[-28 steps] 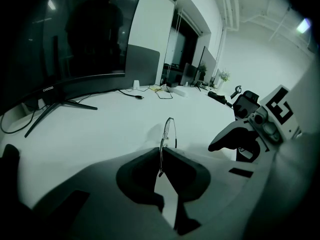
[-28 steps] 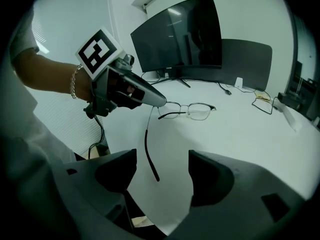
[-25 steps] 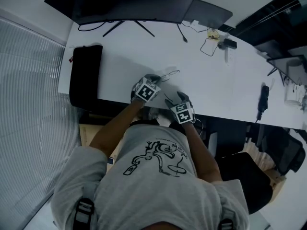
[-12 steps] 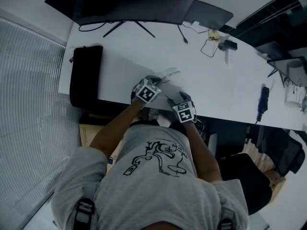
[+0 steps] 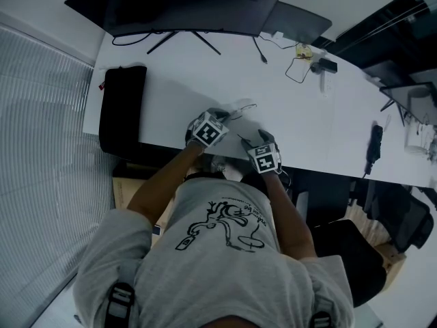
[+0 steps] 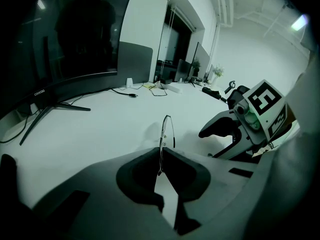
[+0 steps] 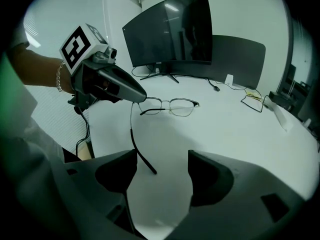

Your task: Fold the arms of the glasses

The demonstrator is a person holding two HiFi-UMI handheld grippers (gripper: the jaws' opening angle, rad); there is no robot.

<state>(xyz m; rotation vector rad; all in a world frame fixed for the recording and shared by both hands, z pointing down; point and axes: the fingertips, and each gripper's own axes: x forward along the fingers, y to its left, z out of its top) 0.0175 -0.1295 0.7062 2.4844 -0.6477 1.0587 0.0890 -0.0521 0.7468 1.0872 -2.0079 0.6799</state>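
Observation:
Thin-rimmed glasses (image 7: 172,105) stand on the white table (image 7: 240,134), lenses facing away from me. My left gripper (image 7: 137,96) is shut on the frame's left corner at the hinge; in its own view the frame (image 6: 165,131) runs edge-on out of the shut jaws (image 6: 161,153). One arm (image 7: 135,144) sticks out toward my right gripper (image 7: 161,159), whose jaws stand open with the arm's dark tip between them, untouched. The other arm looks folded behind the lenses. In the head view both grippers (image 5: 222,113) (image 5: 247,141) sit near the table's front edge by the glasses (image 5: 240,108).
A large dark monitor (image 5: 184,5) stands at the back on a splayed stand. A black case (image 5: 121,108) lies at the table's left end. A looped cable (image 5: 297,63) and small items lie at the back right. A black device (image 5: 374,142) rests far right.
The right gripper has edged slightly to the right. The left gripper and the glasses have stayed in place.

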